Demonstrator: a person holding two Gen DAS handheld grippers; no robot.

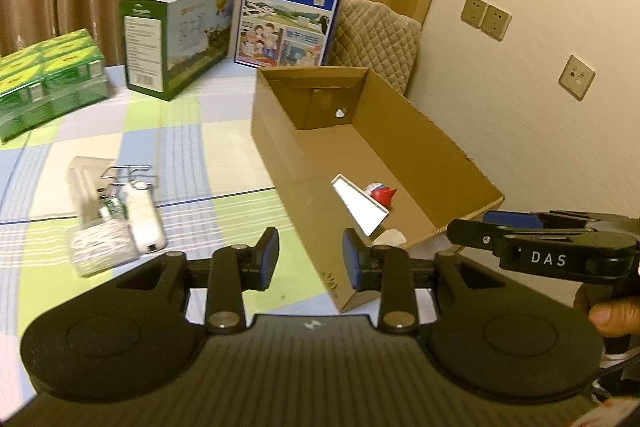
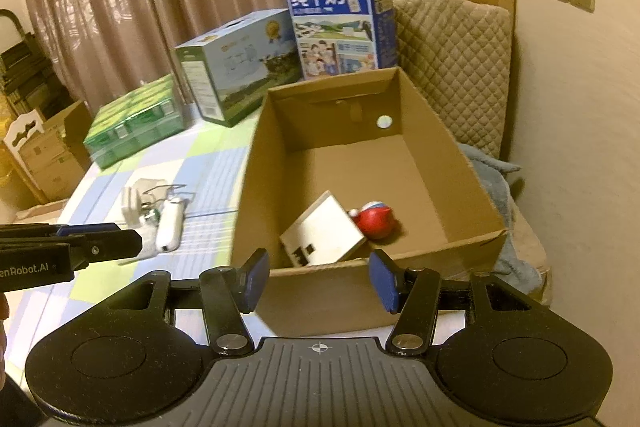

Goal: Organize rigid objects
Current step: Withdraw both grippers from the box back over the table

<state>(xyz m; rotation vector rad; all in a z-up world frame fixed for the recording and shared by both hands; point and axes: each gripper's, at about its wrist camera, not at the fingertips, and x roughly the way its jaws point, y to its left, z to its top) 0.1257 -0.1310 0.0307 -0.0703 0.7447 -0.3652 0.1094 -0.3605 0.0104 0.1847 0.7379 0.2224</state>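
Observation:
An open cardboard box (image 1: pixel 280 147) (image 2: pixel 256 187) stands on the checked cloth. Inside it a white box (image 1: pixel 360 205) (image 2: pixel 324 235) lies tilted beside a red and white toy (image 1: pixel 382 193) (image 2: pixel 376 223). Left of the box is a small heap: a white device (image 1: pixel 142 219) (image 2: pixel 170 223), a clear plastic case (image 1: pixel 86 183), a white textured bundle (image 1: pixel 100 247) and a small green item. My left gripper (image 1: pixel 310 241) hovers over the box's near corner, open, nothing between its pads. My right gripper (image 2: pixel 320 259) is at the box's near wall, also open and holding nothing.
Green shrink-wrapped packs (image 1: pixel 48 75), a green and white carton (image 1: pixel 176 35) and a blue milk carton (image 1: pixel 288 15) line the table's far side. A quilted chair back (image 1: pixel 372 35) stands behind the box, and a wall with sockets (image 1: pixel 486 17) is on the right.

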